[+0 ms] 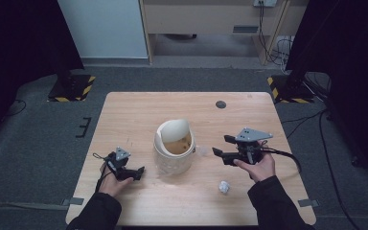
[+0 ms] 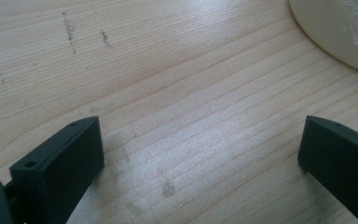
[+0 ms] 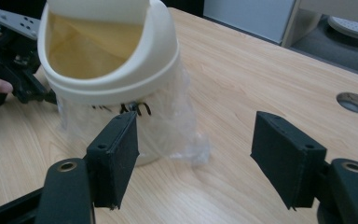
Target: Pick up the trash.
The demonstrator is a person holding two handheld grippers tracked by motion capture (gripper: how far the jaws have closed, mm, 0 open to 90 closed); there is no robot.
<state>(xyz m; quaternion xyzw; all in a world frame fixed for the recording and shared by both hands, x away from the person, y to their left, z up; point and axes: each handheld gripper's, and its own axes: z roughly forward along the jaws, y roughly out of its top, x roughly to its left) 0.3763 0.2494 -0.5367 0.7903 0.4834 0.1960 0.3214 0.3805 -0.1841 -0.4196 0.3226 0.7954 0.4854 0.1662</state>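
A small cream bin with a swing lid and a clear plastic liner stands mid-table; its lid is tipped open, showing a tan inside. My left gripper rests low on the wood to the bin's left, open and holding nothing, with the bin's curved edge at the upper right of its view. My right gripper hovers to the bin's right, open and pointed at it, with nothing between its jaws. A crumpled white paper ball lies near the front edge, by the right hand.
The liner's clear plastic spills out at the bin's base on the right. A round cable hole sits at the table's far side. Bare wood lies in front of the left gripper.
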